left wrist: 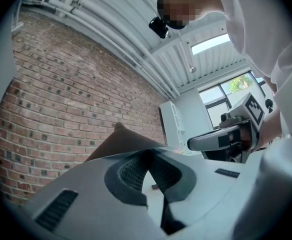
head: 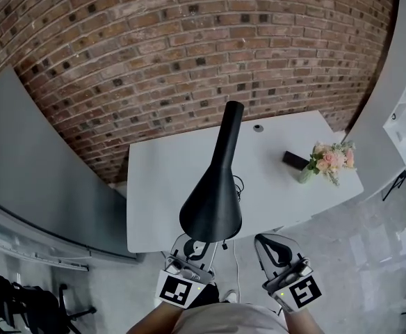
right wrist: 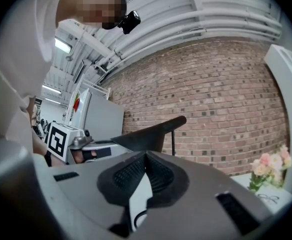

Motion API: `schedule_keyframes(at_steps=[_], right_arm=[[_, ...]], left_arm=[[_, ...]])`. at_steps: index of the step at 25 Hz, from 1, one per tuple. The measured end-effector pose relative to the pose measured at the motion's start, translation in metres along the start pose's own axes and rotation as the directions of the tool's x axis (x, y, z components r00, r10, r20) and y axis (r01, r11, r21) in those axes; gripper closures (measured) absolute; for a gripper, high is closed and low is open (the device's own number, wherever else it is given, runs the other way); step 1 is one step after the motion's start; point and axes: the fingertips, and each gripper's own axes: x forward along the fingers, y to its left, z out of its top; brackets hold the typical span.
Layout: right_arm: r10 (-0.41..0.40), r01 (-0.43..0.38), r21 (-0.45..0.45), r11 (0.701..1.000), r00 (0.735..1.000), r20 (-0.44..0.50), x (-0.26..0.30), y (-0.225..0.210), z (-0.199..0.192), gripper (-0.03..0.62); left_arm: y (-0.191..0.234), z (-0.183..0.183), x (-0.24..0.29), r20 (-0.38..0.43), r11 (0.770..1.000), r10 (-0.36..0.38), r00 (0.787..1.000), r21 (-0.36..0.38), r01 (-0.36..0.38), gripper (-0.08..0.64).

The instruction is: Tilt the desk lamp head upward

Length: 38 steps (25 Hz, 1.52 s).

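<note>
Left hand-held gripper (left wrist: 147,156), right hand-held gripper (right wrist: 146,158) both clenched, empty; one lamp head (head: 213,204); one bouquet (head: 330,160) on table (head: 161,186).

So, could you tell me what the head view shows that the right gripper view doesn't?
Only the head view shows the table top as a whole and a dark box lying beside the flowers.

Only the right gripper view shows the ceiling with its pipes, and the head camera worn by the person.

Both show the black lamp head, the flowers, the brick wall and the left hand-held gripper near the lamp head.
</note>
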Motion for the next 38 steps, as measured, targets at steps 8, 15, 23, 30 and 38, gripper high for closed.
schedule_keyframes(at_steps=[8, 15, 23, 30, 38], right_arm=[[0.006, -0.006, 0.037, 0.999, 1.0, -0.003, 0.004, 0.001, -0.003, 0.578], [0.022, -0.022, 0.033, 0.999, 1.0, 0.015, 0.011, 0.003, 0.002, 0.578], [0.022, -0.023, 0.034, 0.999, 0.999, 0.026, 0.012, 0.003, 0.005, 0.578], [0.026, -0.027, 0.037, 0.999, 0.999, 0.028, 0.013, 0.009, 0.005, 0.578], [0.022, -0.023, 0.03, 0.999, 0.999, 0.029, 0.012, 0.013, 0.006, 0.578]], left_arm=[[0.001, 0.007, -0.002, 0.005, 0.999, 0.012, 1.0, 0.033, -0.012, 0.552], [0.002, 0.012, -0.002, 0.006, 0.999, 0.015, 1.0, 0.039, -0.015, 0.552], [0.002, 0.02, -0.002, 0.016, 0.998, 0.009, 1.0, 0.055, -0.01, 0.552], [-0.001, 0.023, -0.005, 0.017, 0.998, -0.003, 1.0, 0.066, 0.002, 0.552], [0.002, 0.034, -0.006, 0.046, 0.998, 0.002, 0.999, 0.069, -0.005, 0.552]])
